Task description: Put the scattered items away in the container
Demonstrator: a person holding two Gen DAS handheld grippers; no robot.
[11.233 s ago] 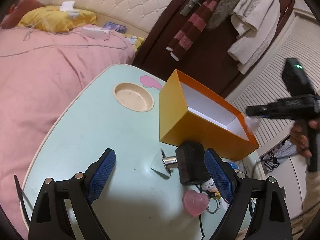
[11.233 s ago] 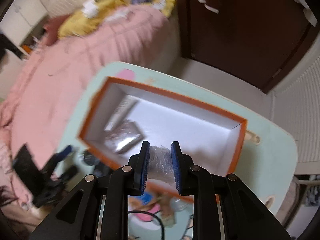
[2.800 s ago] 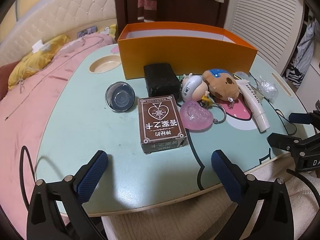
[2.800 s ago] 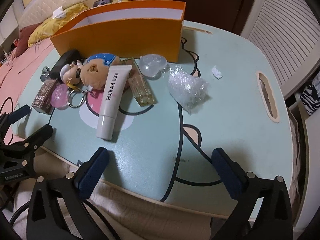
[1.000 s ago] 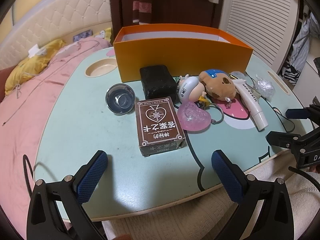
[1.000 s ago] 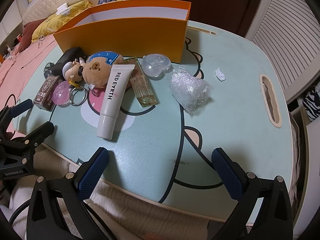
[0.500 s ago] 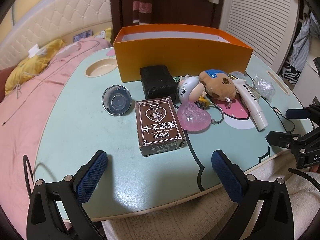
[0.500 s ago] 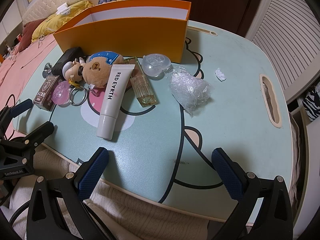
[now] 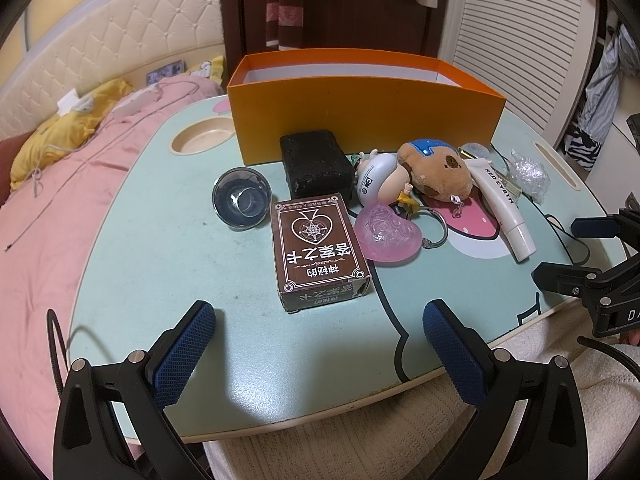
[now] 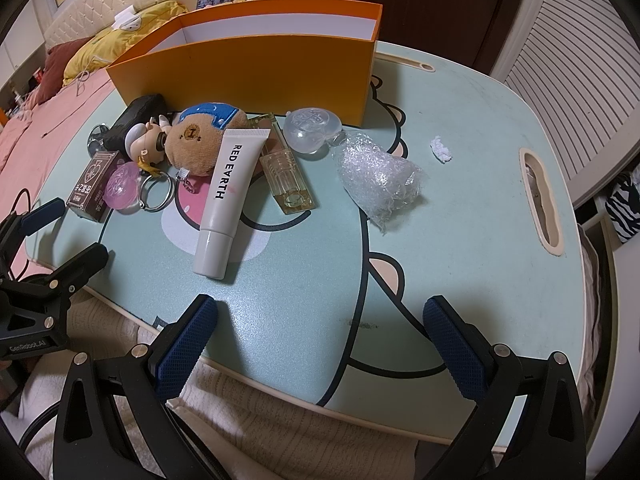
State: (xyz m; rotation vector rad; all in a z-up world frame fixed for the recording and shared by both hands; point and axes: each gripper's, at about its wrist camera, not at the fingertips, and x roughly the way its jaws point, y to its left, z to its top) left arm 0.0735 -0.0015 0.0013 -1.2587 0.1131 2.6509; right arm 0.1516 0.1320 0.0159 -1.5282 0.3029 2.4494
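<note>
**A:** What has changed in the last second or so?

**B:** Very little. The left gripper (image 9: pixel 319 336) and right gripper (image 10: pixel 320 330) hang at the near edge of the table (image 9: pixel 168 248), tongs spread wide apart and holding nothing, much as a moment ago. Only the small round mirror (image 9: pixel 241 202) has rolled slightly.

**A:** So what does that mean for the tidying?

**B:** I'd judge nothing has been picked yet; everything is still outside the box.

**A:** And the items, nearest first?

**B:** The brown card box (image 9: pixel 318 246) lies flat just ahead of the left gripper, with the pink heart charm (image 9: pixel 387 233) on its ring to its right. The white tube (image 10: pixel 230 196) and glass bottle (image 10: pixel 287 178) lie right of those, then crumpled plastic wrap (image 10: pixel 380 178). Farther in are the black case (image 9: pixel 316 168), figurine (image 9: pixel 380 182), plush bear (image 9: pixel 438 174) and clear heart (image 10: pixel 312 127). Farthest stands the orange box (image 9: pixel 366 118), open-topped; its contents are hidden from here.
</note>
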